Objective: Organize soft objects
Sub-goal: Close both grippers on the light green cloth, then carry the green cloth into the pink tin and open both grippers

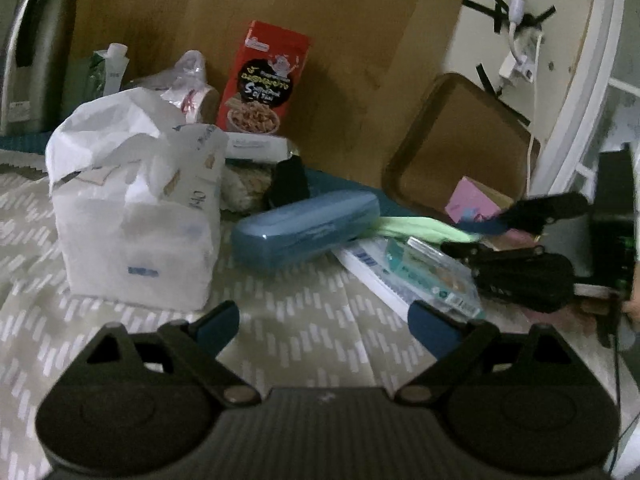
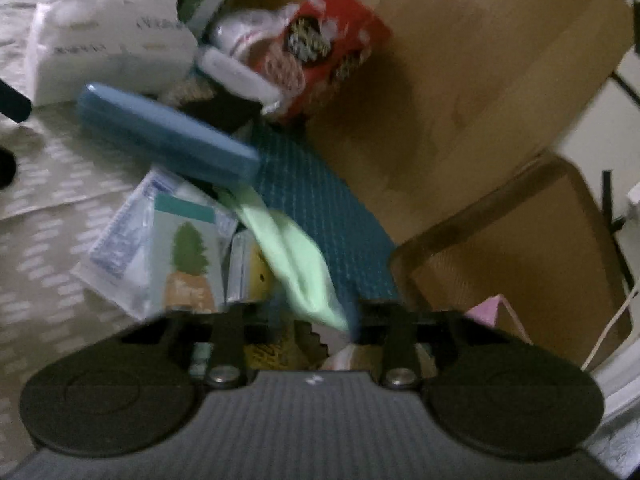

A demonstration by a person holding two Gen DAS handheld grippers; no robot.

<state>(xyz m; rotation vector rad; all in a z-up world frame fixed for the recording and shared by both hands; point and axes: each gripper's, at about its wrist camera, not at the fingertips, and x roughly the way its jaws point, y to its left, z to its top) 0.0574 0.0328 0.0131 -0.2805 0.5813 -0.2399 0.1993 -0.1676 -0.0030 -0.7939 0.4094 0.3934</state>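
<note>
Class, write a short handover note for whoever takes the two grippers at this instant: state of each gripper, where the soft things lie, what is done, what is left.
Left gripper: open, empty, over the patterned cloth.
Right gripper: jaws shut on one end of the light green cloth; its far end runs under the blue case.
White tissue pack stands left of the case, untouched.
Brown tray leans on the wall, with only a pink box at its base.
Done: the green cloth is gripped.
Left: pull it free and place it, then probably the tissue pack.
</note>
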